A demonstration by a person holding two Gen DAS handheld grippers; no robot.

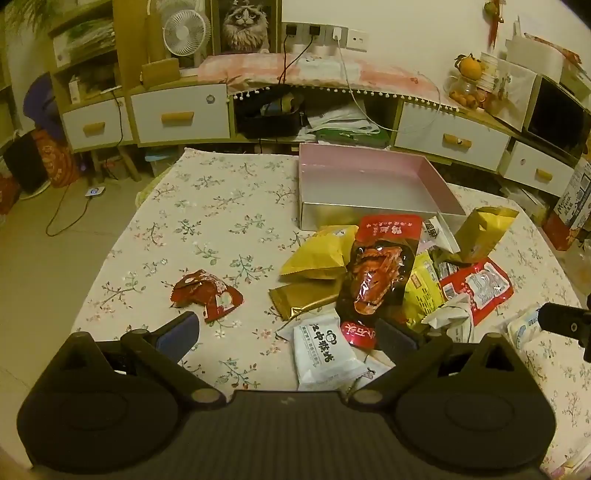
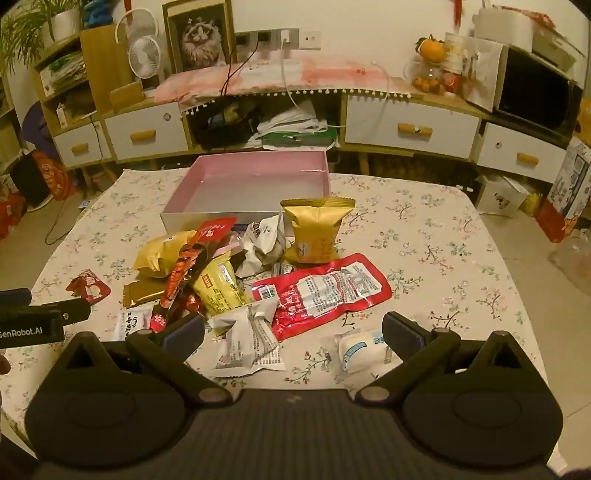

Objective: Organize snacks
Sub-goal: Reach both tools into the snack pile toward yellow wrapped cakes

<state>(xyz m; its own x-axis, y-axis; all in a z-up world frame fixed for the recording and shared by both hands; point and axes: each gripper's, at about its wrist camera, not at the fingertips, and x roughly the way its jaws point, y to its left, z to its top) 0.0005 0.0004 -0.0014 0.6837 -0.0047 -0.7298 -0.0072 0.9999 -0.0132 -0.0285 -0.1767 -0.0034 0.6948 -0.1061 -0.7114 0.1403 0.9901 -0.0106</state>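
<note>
A heap of snack packets lies on the floral tablecloth [image 1: 221,221] in front of an empty pink-lined box [image 1: 369,184] [image 2: 255,184]. In the heap are a large red pouch [image 1: 380,273], gold packets [image 1: 317,254] [image 2: 317,229], a flat red-and-white pouch [image 2: 325,291] and white packets [image 1: 325,354] [image 2: 247,343]. A small red packet [image 1: 207,295] [image 2: 88,288] lies apart to the left. My left gripper [image 1: 291,332] hovers open over the white packet. My right gripper [image 2: 293,332] hangs open above the white packets, with a small white-and-blue packet [image 2: 358,350] by its right finger.
A low cabinet with white drawers [image 1: 181,114] [image 2: 413,129] runs behind the table, with cables, a fan [image 1: 184,33] and fruit [image 2: 432,50] on it. Cartons [image 2: 569,192] stand on the floor at right. The left gripper's body [image 2: 33,325] shows at the right wrist view's left edge.
</note>
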